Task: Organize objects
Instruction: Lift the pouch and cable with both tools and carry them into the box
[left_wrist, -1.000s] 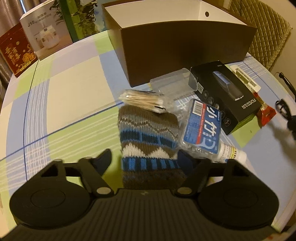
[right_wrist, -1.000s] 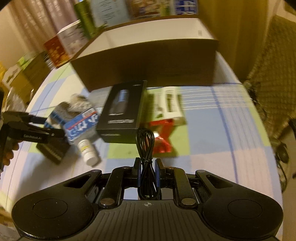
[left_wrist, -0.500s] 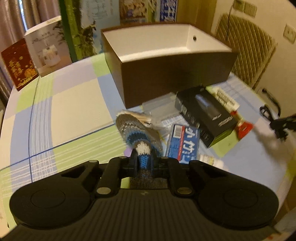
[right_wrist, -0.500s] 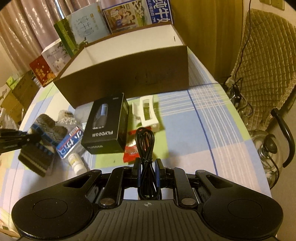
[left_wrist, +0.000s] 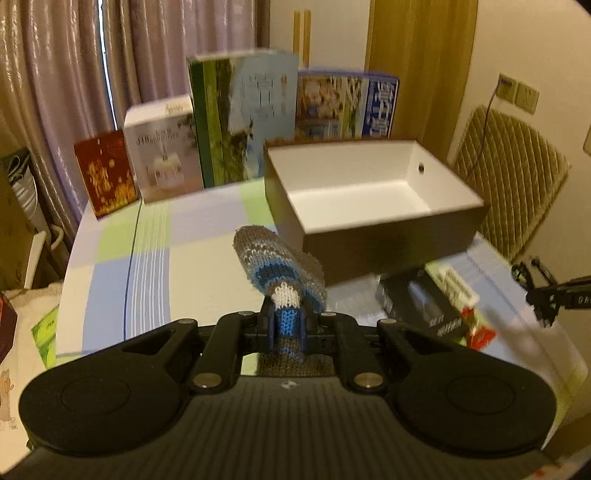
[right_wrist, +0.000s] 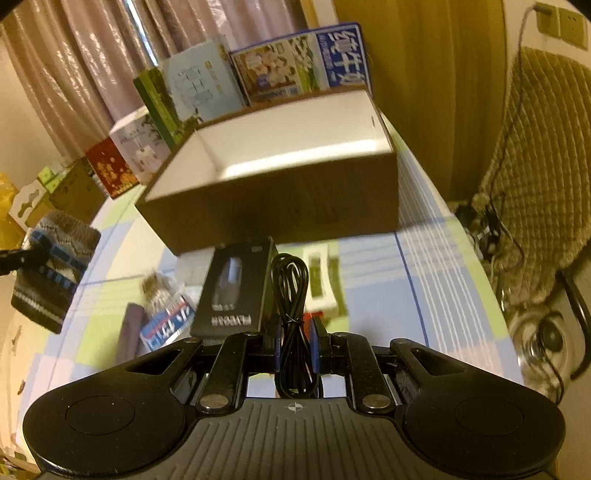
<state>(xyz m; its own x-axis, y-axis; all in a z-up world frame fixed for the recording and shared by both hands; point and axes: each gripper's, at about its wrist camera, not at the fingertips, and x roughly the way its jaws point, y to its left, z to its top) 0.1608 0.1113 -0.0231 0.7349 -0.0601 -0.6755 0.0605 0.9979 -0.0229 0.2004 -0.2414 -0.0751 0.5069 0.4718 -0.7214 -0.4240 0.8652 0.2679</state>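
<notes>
My left gripper (left_wrist: 286, 326) is shut on a striped knitted sock (left_wrist: 279, 264), held up above the table in front of the open brown box (left_wrist: 373, 188) with its white inside. From the right wrist view the same sock (right_wrist: 55, 266) hangs at the far left. My right gripper (right_wrist: 295, 350) is shut on a coiled black cable (right_wrist: 290, 291), raised over the black product box (right_wrist: 234, 291) and short of the brown box (right_wrist: 273, 192). The right gripper with the cable shows at the right edge of the left wrist view (left_wrist: 546, 291).
On the checked tablecloth lie a black product box (left_wrist: 417, 299), a white plastic holder (right_wrist: 319, 284), a red packet (left_wrist: 478, 332), a blue-labelled packet (right_wrist: 168, 321) and a cotton swab pack (right_wrist: 159, 290). Upright cartons (left_wrist: 243, 118) line the table's back. A quilted chair (right_wrist: 546, 155) stands right.
My left gripper closed on the sock and lifted it off the table toward the brown box. My right gripper, still holding the cable, rose and moved nearer the box.
</notes>
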